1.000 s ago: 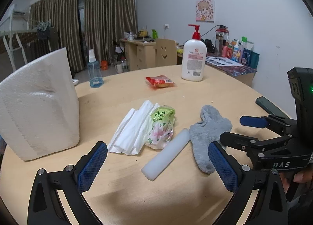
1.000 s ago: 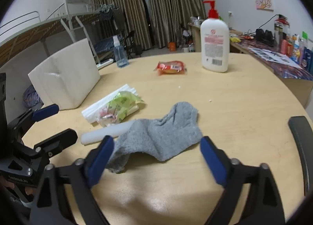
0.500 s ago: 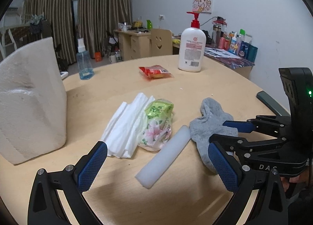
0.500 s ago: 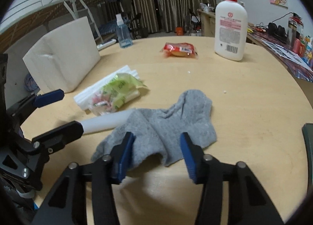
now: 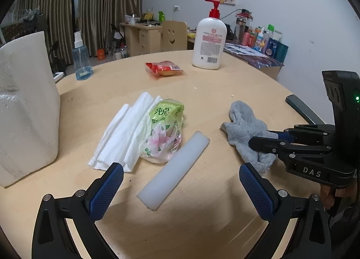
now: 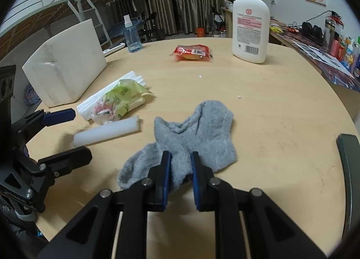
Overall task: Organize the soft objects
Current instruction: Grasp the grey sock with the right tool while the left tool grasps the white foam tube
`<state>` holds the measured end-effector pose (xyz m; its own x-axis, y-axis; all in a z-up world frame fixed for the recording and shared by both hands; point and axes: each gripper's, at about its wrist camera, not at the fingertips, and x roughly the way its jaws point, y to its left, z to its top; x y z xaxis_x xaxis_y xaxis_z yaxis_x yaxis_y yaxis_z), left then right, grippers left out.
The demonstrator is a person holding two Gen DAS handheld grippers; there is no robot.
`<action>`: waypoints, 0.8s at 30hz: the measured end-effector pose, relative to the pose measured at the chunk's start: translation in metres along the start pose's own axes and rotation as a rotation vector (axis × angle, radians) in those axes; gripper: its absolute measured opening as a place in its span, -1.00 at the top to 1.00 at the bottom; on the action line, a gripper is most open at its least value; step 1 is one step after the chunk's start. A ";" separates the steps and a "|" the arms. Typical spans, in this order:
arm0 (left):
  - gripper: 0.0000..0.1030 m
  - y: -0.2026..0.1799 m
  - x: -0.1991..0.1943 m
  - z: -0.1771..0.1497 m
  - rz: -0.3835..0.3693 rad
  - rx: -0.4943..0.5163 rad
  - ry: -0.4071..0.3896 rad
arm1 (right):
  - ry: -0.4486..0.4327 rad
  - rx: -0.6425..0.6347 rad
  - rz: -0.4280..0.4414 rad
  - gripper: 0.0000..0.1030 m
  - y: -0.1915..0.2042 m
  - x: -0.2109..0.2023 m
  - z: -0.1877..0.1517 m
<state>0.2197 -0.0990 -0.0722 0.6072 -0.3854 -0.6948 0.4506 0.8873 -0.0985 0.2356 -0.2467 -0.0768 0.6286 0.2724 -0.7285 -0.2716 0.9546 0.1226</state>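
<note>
One grey sock (image 6: 193, 133) lies crumpled on the round wooden table (image 6: 281, 106), its near fold pinched between the blue pads of the right gripper (image 6: 180, 178), whose jaws have just been closing. Just left lies a white foam bar (image 6: 106, 132). The left gripper (image 5: 180, 189) hovers spread wide, holding nothing.

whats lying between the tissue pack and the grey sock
A white foam bar lies on the table between the tissue pack and the grey sock, clear of both. The left wrist view shows it best.
</note>
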 end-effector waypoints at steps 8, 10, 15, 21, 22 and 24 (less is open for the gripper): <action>-0.30 0.006 0.016 -0.002 0.002 -0.010 0.096 | -0.002 0.006 0.004 0.59 0.000 0.000 0.000; -0.13 0.004 0.016 -0.003 0.017 0.000 0.101 | -0.002 0.005 0.001 0.59 0.000 0.000 0.000; 0.25 0.005 0.014 -0.006 0.077 0.031 0.104 | -0.001 0.005 0.006 0.59 -0.001 0.000 0.000; 0.28 0.007 0.011 -0.008 0.073 0.088 0.123 | 0.000 0.001 0.003 0.59 0.000 0.001 0.001; 0.28 0.007 0.011 -0.008 0.071 0.097 0.129 | 0.000 0.000 0.003 0.59 0.000 0.001 0.001; 0.28 0.009 0.012 -0.007 0.063 0.099 0.139 | -0.002 0.001 0.005 0.59 0.000 0.001 0.000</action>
<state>0.2264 -0.0943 -0.0864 0.5432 -0.2849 -0.7898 0.4810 0.8766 0.0146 0.2362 -0.2466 -0.0771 0.6286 0.2773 -0.7266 -0.2739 0.9533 0.1268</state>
